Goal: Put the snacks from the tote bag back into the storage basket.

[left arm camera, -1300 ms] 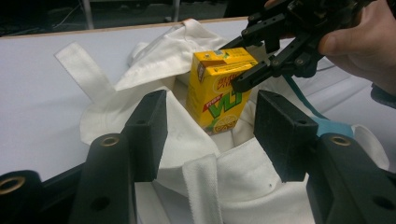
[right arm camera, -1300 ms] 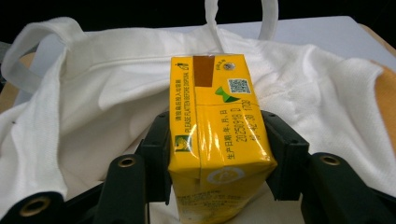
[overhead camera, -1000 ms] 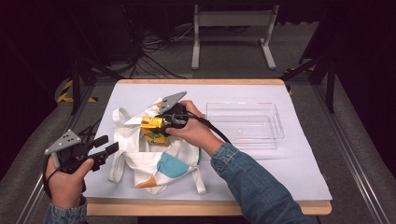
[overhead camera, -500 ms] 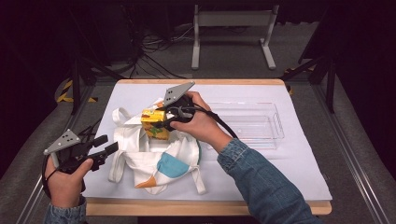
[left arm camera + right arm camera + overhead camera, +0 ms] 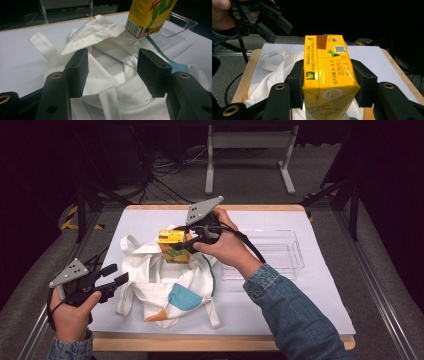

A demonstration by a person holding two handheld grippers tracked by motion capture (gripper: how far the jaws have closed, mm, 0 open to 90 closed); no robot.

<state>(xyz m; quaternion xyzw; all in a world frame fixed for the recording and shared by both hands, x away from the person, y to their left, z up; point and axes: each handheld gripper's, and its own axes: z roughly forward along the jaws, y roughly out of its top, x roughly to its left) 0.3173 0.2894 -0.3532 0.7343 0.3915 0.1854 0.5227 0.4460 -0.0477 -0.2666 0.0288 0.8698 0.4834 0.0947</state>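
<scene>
Clamping a yellow drink carton (image 5: pixel 328 77) between its two black jaws, the right gripper (image 5: pixel 186 242) has the pads pressed flat against the carton's two side faces, the jaws about half spread to take its width. The carton hangs in the air just above the open mouth of a white cloth bag (image 5: pixel 167 280), which lies crumpled on the white table cover (image 5: pixel 310 305) directly below the jaws. Beyond the right hand, on the side away from the bag, a clear plastic tray (image 5: pixel 280 255) rests on the cover, apart from both carton and bag.

The left gripper (image 5: pixel 113 276) sits at the bag's near-left edge with its jaws parted and nothing pinched between them; in the left gripper view the bag's folded cloth and a strap (image 5: pixel 110 102) lie under and ahead of the open pads (image 5: pixel 152 71). From that gripper the carton shows up and ahead to the right, clear of the cloth, with the tray farther off behind it.
</scene>
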